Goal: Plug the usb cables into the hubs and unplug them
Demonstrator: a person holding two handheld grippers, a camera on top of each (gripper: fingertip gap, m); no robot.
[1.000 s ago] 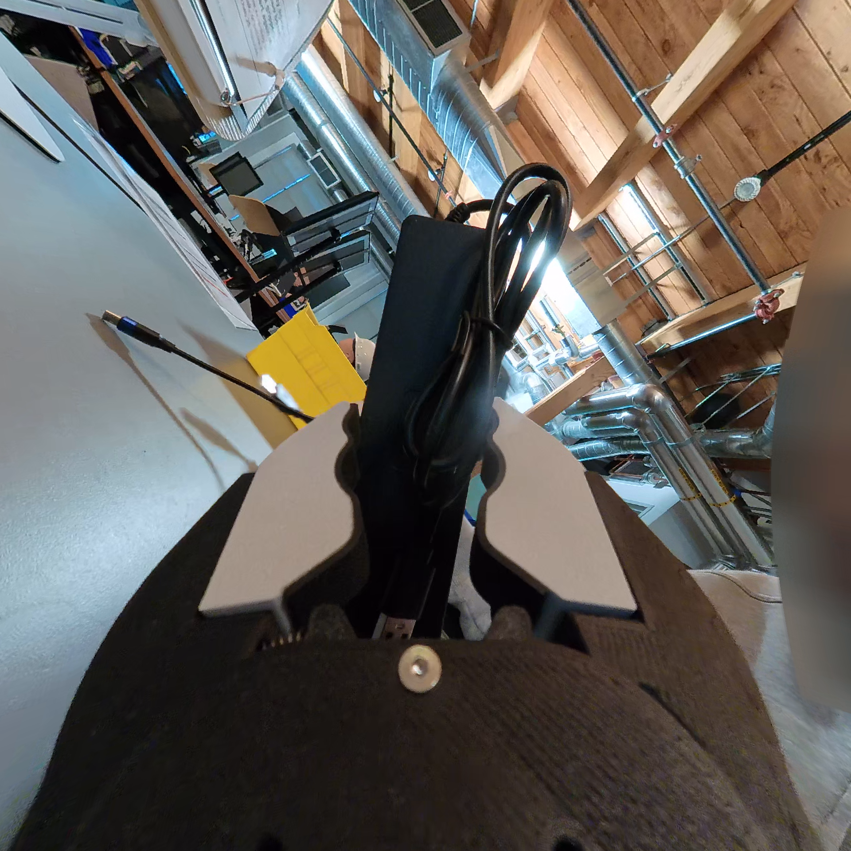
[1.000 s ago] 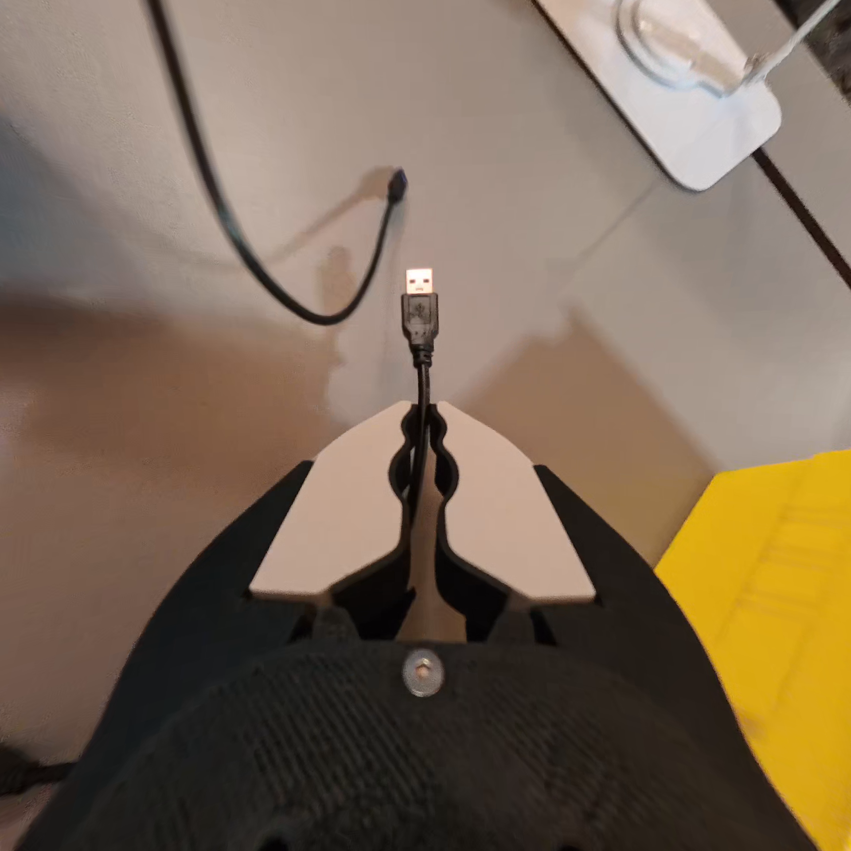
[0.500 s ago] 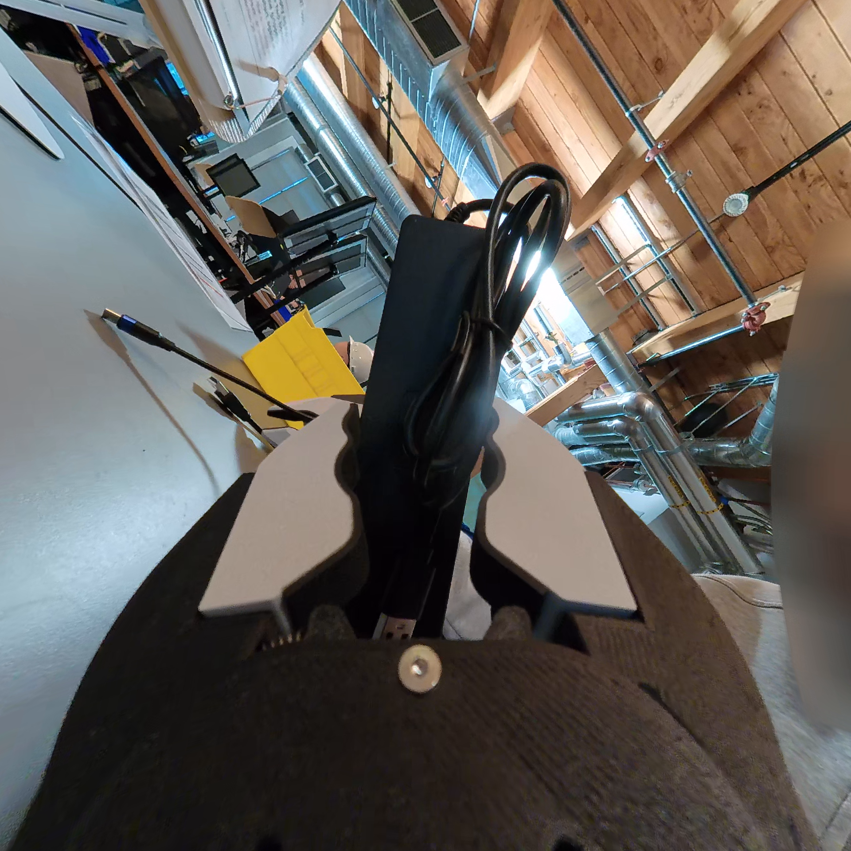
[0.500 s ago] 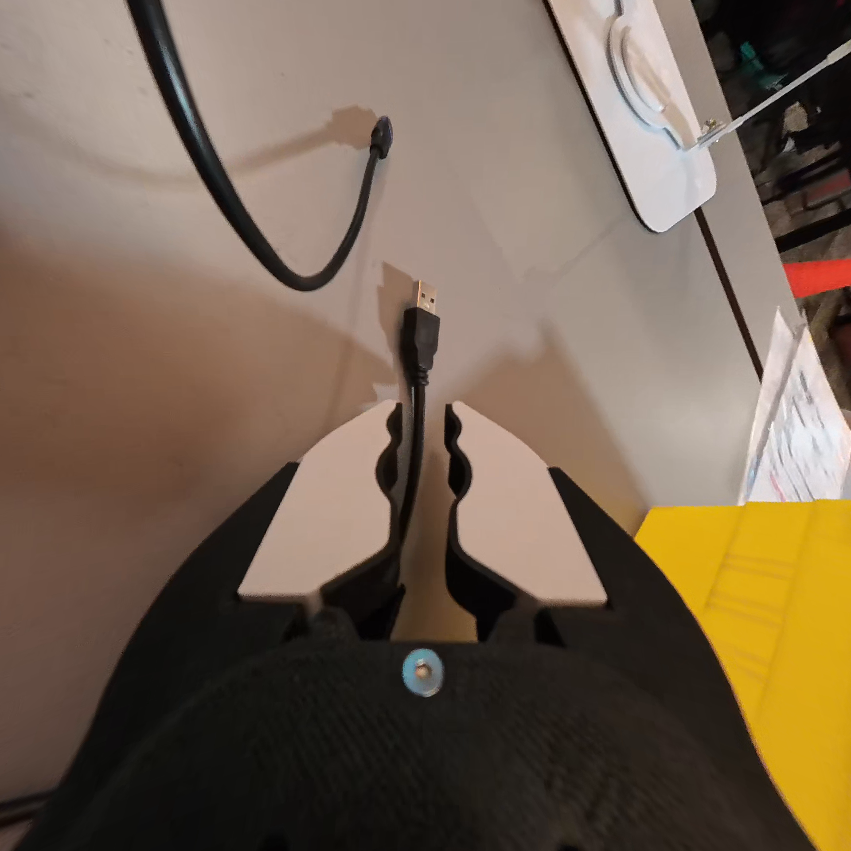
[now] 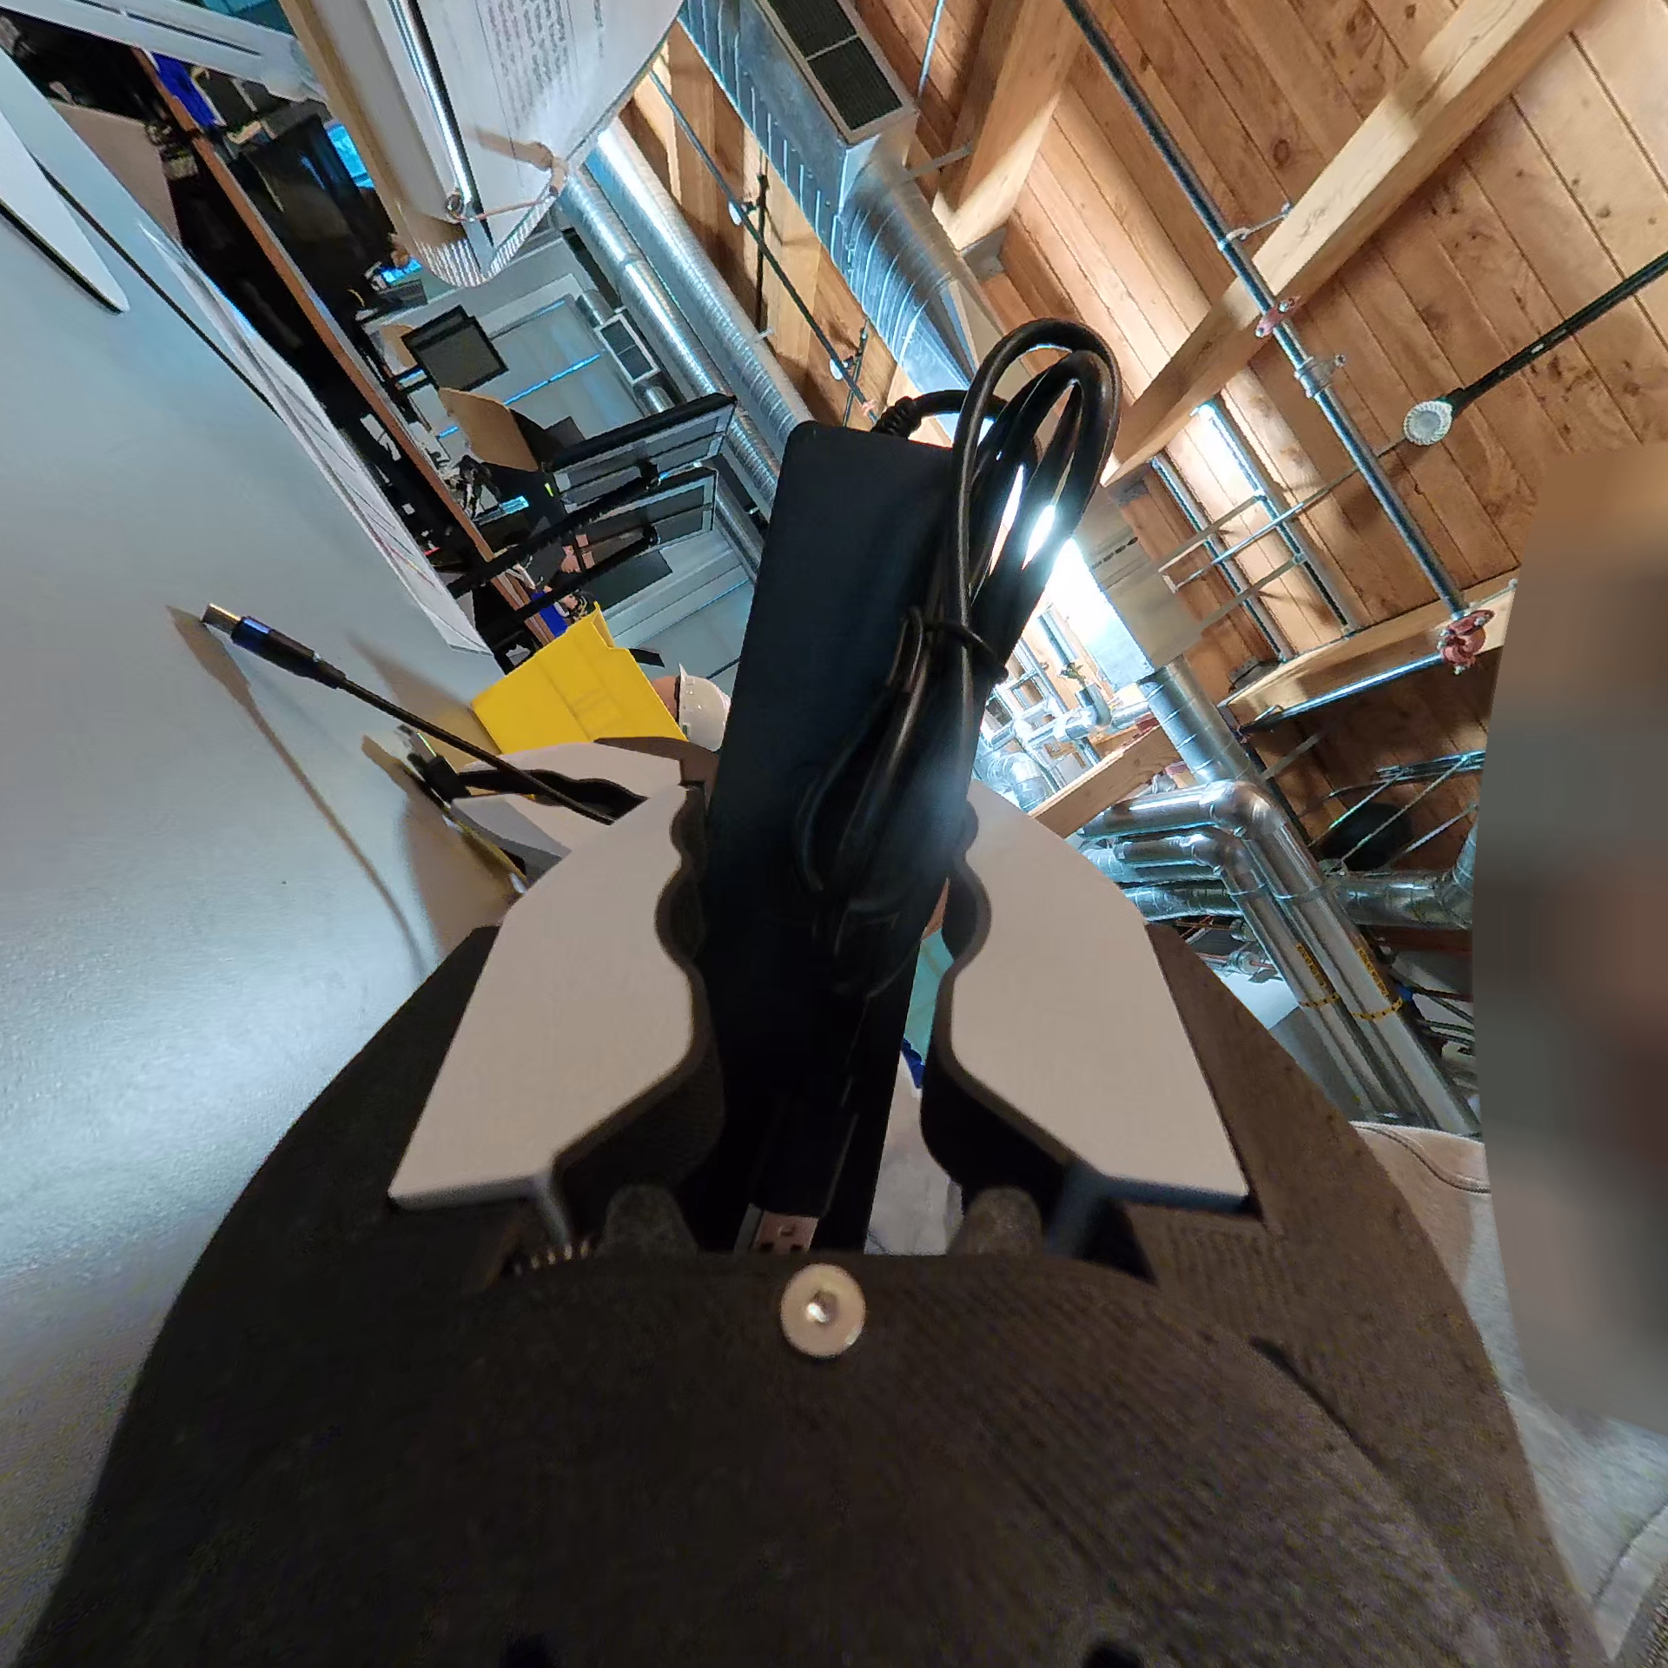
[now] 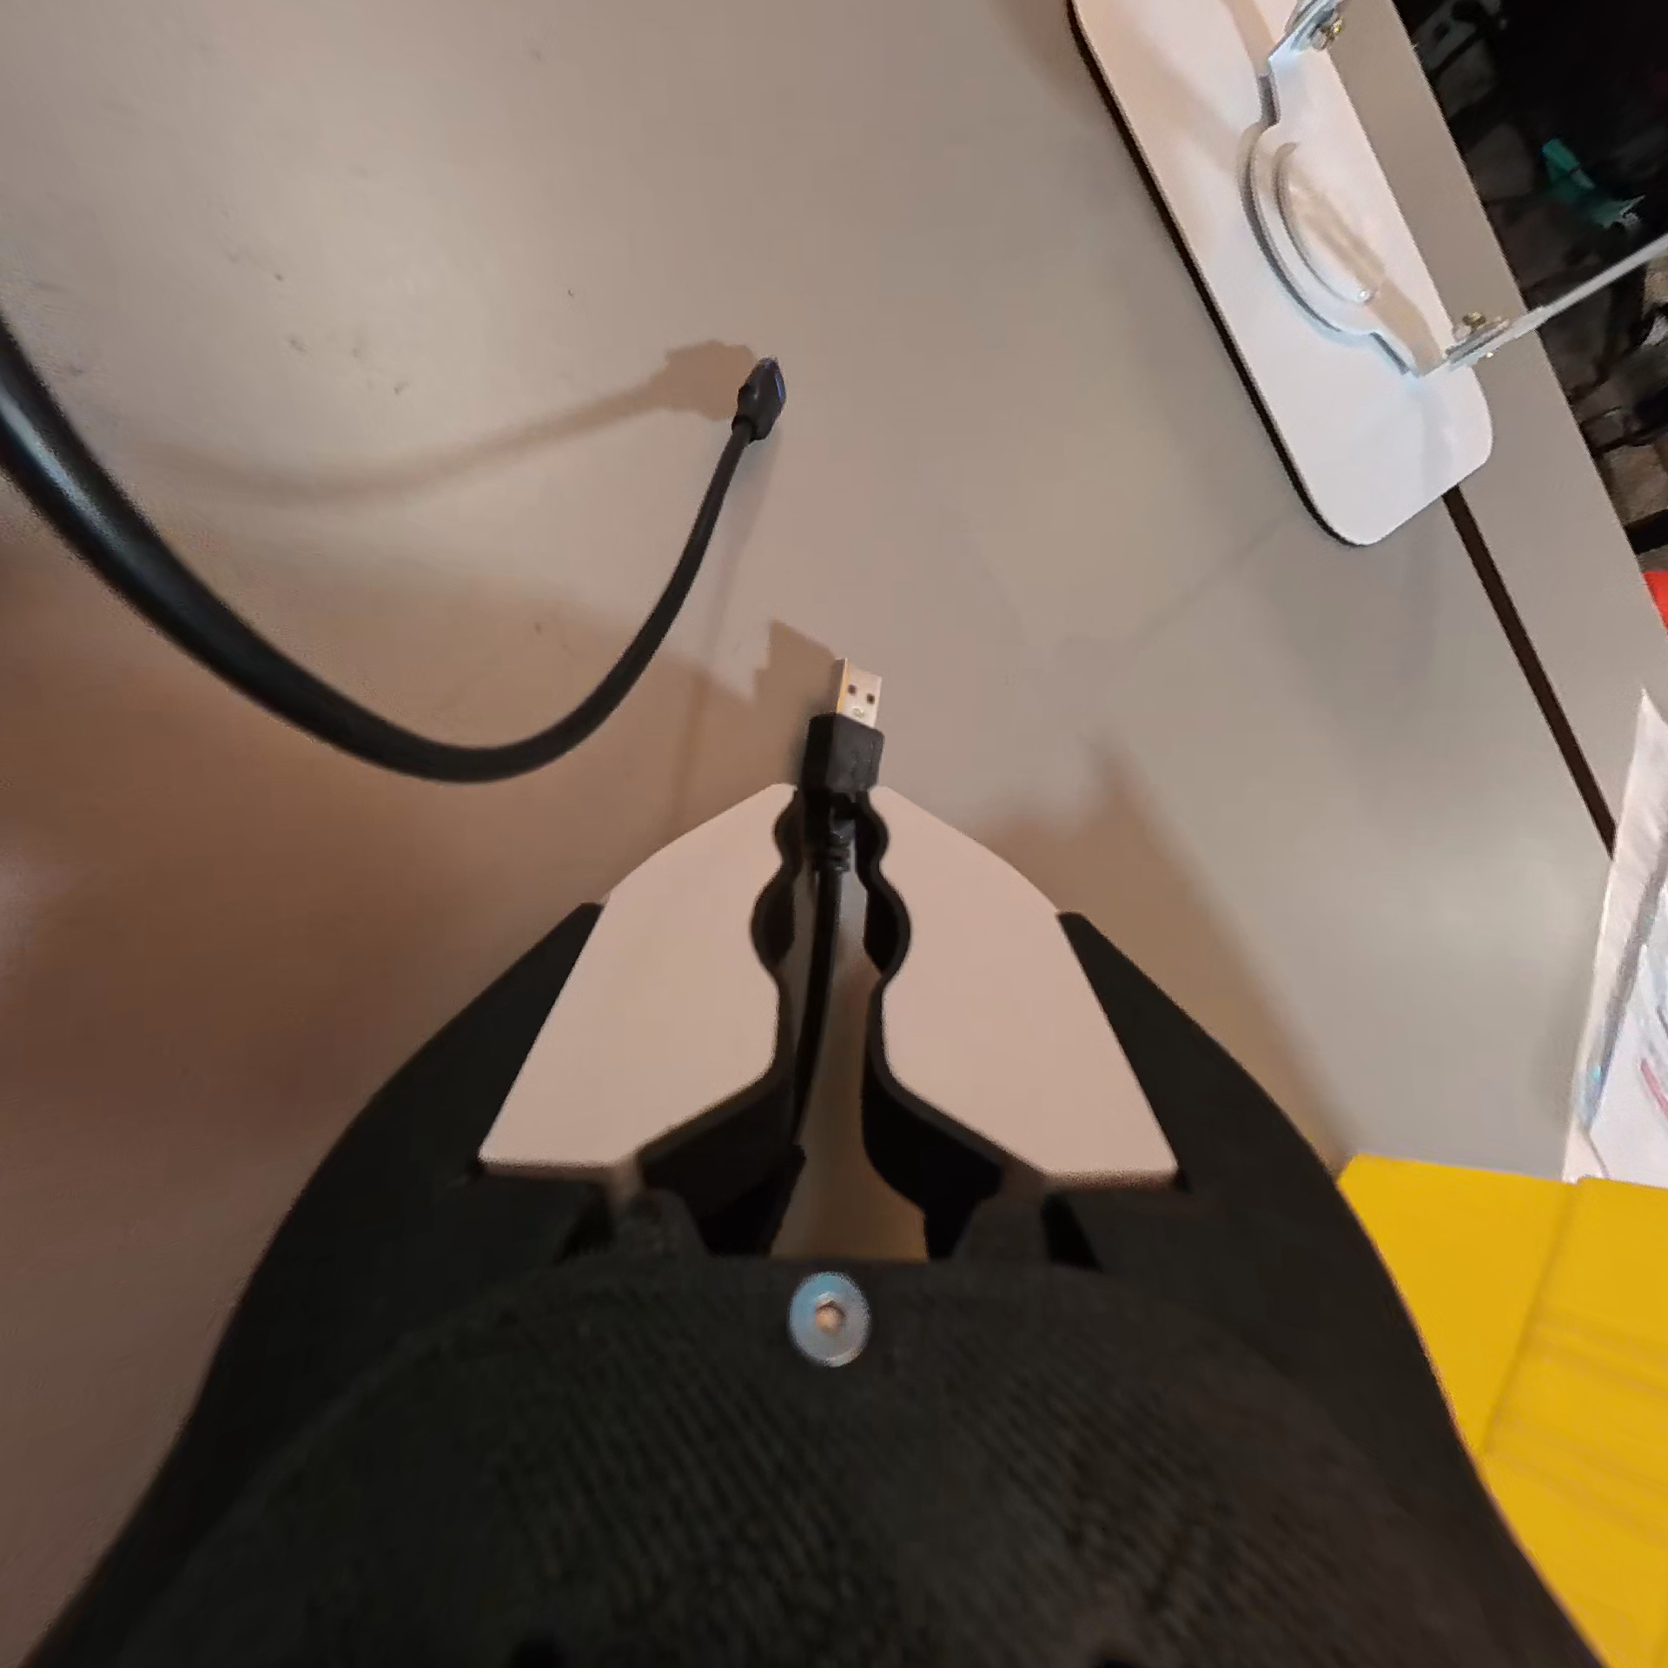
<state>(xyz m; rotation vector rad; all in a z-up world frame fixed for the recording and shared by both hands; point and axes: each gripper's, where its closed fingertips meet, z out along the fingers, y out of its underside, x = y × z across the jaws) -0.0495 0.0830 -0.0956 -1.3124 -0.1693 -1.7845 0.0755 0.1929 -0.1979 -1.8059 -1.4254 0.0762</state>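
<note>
In the left wrist view my left gripper [image 5: 826,803] is shut on a long black USB hub [image 5: 812,632], held tilted up toward the ceiling, with the hub's own cable [image 5: 993,542] coiled against it. In the right wrist view my right gripper [image 6: 830,799] is shut on a black USB cable just behind its plug [image 6: 853,722]. The metal end points forward, close above the grey table [image 6: 993,451]. A second black cable [image 6: 632,668] curves on the table to the left, its small connector [image 6: 758,402] ahead. My right gripper [image 5: 560,803] also shows in the left wrist view.
A white stand base [image 6: 1309,316] sits at the table's far right edge. A yellow bin [image 6: 1534,1354] is at the lower right, with papers [image 6: 1634,948] beyond it. In the left wrist view a blue-tipped cable [image 5: 262,636] sticks out over the table.
My right gripper opened, slid forward along the cable and closed again just behind the plug. It has come into the left wrist view. The left gripper still holds the hub.
</note>
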